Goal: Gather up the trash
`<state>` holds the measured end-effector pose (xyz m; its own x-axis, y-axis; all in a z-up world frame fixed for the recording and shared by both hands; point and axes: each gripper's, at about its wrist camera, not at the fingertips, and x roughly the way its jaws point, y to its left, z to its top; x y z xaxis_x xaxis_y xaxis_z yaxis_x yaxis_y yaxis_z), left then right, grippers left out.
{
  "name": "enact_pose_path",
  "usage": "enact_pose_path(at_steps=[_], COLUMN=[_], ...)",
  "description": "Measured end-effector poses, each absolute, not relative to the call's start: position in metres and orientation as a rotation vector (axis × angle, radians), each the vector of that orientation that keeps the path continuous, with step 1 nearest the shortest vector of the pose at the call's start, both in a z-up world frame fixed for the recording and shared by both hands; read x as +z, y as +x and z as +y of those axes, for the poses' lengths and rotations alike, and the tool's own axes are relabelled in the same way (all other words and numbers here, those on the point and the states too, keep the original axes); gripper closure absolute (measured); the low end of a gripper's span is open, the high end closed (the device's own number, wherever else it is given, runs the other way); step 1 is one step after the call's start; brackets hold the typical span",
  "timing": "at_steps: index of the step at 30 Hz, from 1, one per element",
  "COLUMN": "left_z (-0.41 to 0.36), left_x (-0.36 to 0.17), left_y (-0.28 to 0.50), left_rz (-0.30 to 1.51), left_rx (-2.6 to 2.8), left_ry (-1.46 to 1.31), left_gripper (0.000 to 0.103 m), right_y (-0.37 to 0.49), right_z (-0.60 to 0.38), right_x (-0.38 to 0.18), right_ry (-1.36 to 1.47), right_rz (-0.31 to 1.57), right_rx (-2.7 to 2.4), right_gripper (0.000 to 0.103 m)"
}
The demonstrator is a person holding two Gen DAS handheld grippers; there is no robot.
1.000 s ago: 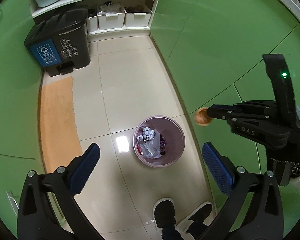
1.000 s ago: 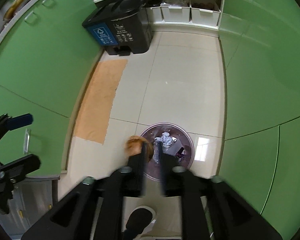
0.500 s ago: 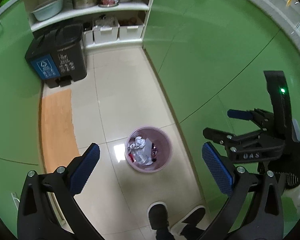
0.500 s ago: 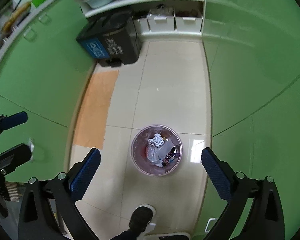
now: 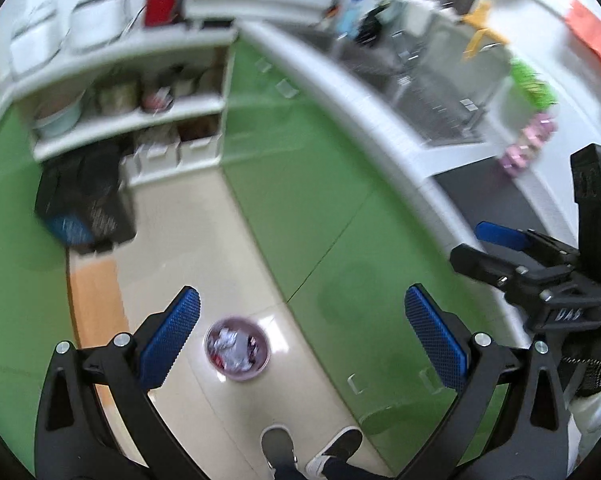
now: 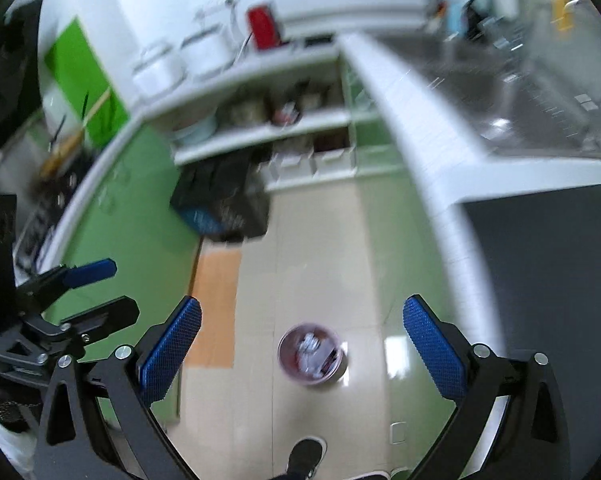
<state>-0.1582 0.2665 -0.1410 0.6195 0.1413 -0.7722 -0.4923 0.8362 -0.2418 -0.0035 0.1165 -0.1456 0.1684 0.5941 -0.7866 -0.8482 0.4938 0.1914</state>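
Observation:
A small pink waste bin (image 5: 237, 351) full of crumpled trash stands far below on the tiled floor; the right wrist view has the bin (image 6: 311, 353) too. My left gripper (image 5: 302, 334) hangs high above it, open, nothing between its blue pads. My right gripper (image 6: 300, 344) is open as well and empty, also well above the bin. In the left wrist view the right gripper (image 5: 480, 250) shows at the right edge, jaws apart. The left gripper (image 6: 100, 292) appears at the left of the right wrist view. Both views are motion-blurred.
Green cabinets (image 5: 308, 184) line both sides of the narrow floor. A white counter with a steel sink (image 5: 432, 100) runs along the right. A black pedal bin (image 5: 84, 204) and an orange mat (image 5: 96, 304) lie ahead by open shelves (image 5: 132, 120). A person's shoes (image 5: 312, 450) show at the bottom.
The right gripper let go of an orange piece of trash over the bin and opened wide. Both grippers then rose sharply, so the bin shrank and the counter and sink came into view.

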Motion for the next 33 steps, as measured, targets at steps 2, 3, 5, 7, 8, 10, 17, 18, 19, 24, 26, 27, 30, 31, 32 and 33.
enact_pose_path(at_steps=[2, 3, 5, 7, 8, 10, 17, 18, 19, 24, 26, 27, 30, 31, 32, 33], left_z=[0.257, 0.252, 0.237, 0.225, 0.221, 0.208, 0.154, 0.149, 0.139, 0.106, 0.093, 0.084, 0.063, 0.056, 0.051, 0.046], left_x=[-0.113, -0.102, -0.074, -0.053, -0.047, -0.031, 0.002, 0.004, 0.006, 0.011, 0.011, 0.011, 0.010, 0.010, 0.010, 0.010], left_y=[-0.146, -0.141, -0.128, -0.118, -0.115, -0.105, -0.077, -0.076, -0.073, -0.066, -0.065, -0.063, -0.060, -0.059, -0.059, -0.058], left_rz=[0.804, 0.794, 0.768, 0.751, 0.746, 0.735, 0.727, 0.728, 0.732, 0.743, 0.746, 0.751, 0.769, 0.774, 0.779, 0.784], left_rx=[0.341, 0.324, 0.274, 0.231, 0.209, 0.166, 0.024, 0.013, -0.005, -0.064, -0.084, -0.093, -0.114, -0.118, -0.125, -0.127], left_ry=[-0.425, -0.410, -0.374, -0.361, -0.357, -0.320, -0.204, -0.193, -0.175, -0.139, -0.131, -0.123, -0.106, -0.095, -0.087, -0.080], left_gripper=[0.003, 0.003, 0.003, 0.003, 0.003, 0.003, 0.003, 0.003, 0.003, 0.003, 0.003, 0.003, 0.003, 0.003, 0.003, 0.003], right_y=[0.005, 0.009, 0.015, 0.018, 0.019, 0.018, 0.005, 0.003, 0.001, -0.009, -0.013, -0.015, -0.020, -0.022, -0.023, -0.023], right_z=[0.094, 0.079, 0.054, 0.029, 0.013, -0.013, -0.103, -0.113, -0.126, -0.169, -0.184, -0.191, -0.209, -0.214, -0.218, -0.221], right_x=[-0.113, -0.095, -0.067, -0.048, -0.036, -0.017, 0.010, 0.011, 0.013, 0.010, 0.010, 0.010, 0.011, 0.011, 0.011, 0.011], right_ry=[-0.293, -0.268, -0.229, -0.208, -0.196, -0.174, -0.130, -0.127, -0.123, -0.129, -0.130, -0.130, -0.126, -0.124, -0.123, -0.120], right_rz=[0.890, 0.866, 0.826, 0.789, 0.770, 0.735, 0.675, 0.674, 0.676, 0.711, 0.719, 0.720, 0.720, 0.719, 0.721, 0.723], right_rx=[1.007, 0.980, 0.929, 0.882, 0.851, 0.794, 0.630, 0.616, 0.593, 0.534, 0.520, 0.515, 0.510, 0.511, 0.514, 0.519], right_gripper=[0.006, 0.006, 0.006, 0.006, 0.006, 0.006, 0.006, 0.006, 0.006, 0.006, 0.006, 0.006, 0.006, 0.006, 0.006, 0.006])
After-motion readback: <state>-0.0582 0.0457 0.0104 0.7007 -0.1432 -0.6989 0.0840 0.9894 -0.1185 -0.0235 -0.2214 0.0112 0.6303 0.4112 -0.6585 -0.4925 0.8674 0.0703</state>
